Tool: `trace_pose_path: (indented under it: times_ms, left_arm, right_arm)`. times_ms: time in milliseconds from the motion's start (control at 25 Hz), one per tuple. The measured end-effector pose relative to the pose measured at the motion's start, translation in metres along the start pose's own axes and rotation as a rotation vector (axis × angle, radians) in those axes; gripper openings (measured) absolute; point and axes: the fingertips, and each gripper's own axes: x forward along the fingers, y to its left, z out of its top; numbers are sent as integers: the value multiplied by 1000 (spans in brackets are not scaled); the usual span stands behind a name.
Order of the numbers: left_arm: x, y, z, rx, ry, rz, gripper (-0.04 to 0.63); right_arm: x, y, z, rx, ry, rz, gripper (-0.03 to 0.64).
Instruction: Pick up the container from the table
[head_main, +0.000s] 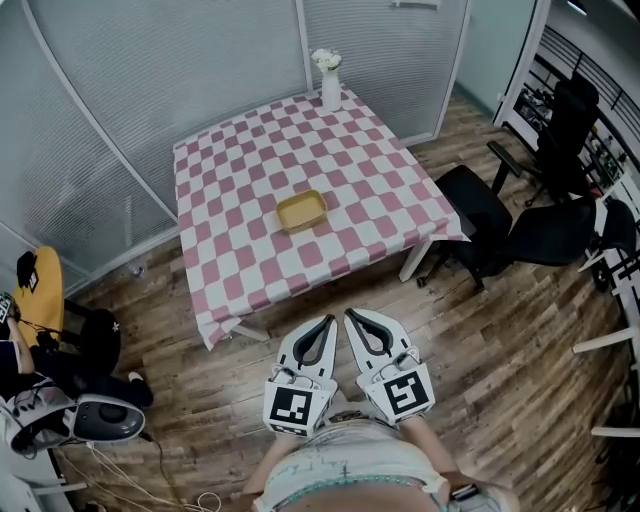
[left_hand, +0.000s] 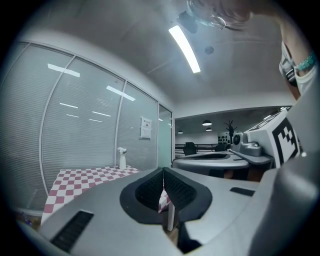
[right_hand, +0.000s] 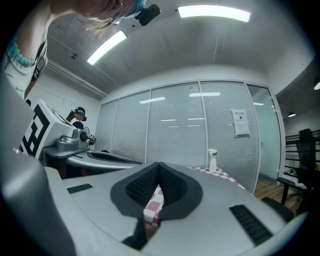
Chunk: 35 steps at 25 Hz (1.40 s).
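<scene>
Left gripper (head_main: 322, 330) and right gripper (head_main: 358, 325) are both empty, jaws pressed together, side by side over the floor (head_main: 480, 380) and well short of the checked table (head_main: 380, 180). The yellow container (head_main: 301, 210) sits mid-table. The approach seems not yet begun; next, reach forward and open. Only the head view shows the container; the gripper views catch just the cloth and a white vase (right_hand: 213, 160).
</scene>
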Motion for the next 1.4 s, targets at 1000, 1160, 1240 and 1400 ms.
trace_pose_path:
  times_ms: [1000, 1160, 1240, 1400]
  left_arm:
    - [21, 63, -17, -12, 39, -38, 17]
    - [34, 75, -13, -12, 37, -25, 17]
    - [43, 82, -9, -10, 32, -16, 17]
    - [69, 104, 3, 5, 19, 17, 17]
  right_arm:
    - [62, 1, -13, 7, 34, -45, -6]
    - [80, -8, -9, 15, 36, -24, -6]
    - [91, -15, -6, 3, 27, -10, -6]
    - [121, -33, 0, -7, 6, 27, -6]
